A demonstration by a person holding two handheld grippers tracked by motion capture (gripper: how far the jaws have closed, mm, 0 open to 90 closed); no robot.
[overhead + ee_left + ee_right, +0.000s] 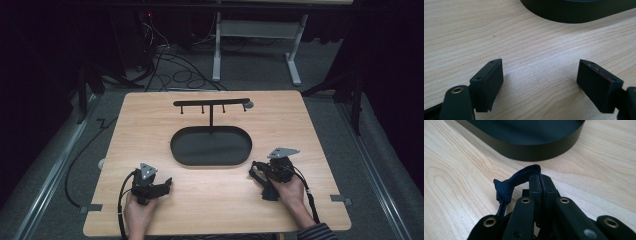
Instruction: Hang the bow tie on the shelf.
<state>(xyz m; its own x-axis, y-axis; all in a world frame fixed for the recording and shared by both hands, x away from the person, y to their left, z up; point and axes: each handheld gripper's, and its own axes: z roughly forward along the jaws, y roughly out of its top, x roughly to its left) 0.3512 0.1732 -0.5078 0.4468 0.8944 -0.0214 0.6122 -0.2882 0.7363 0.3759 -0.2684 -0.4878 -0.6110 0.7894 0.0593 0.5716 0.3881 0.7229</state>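
My right gripper (541,180) pinches a dark blue ribbon (520,178) near the table's front edge; my left gripper (540,77) gapes wide, empty.

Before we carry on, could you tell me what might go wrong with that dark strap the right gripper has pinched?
The right gripper is shut on only a thin fold of the dark blue strap, so it could slip out when lifted. The knotted part hangs loose and might snag the tray rim or the stand's pegs. The left gripper is open, giving no support.

Black tray (210,146) with hook stand (211,104) blocks centre; sides open.
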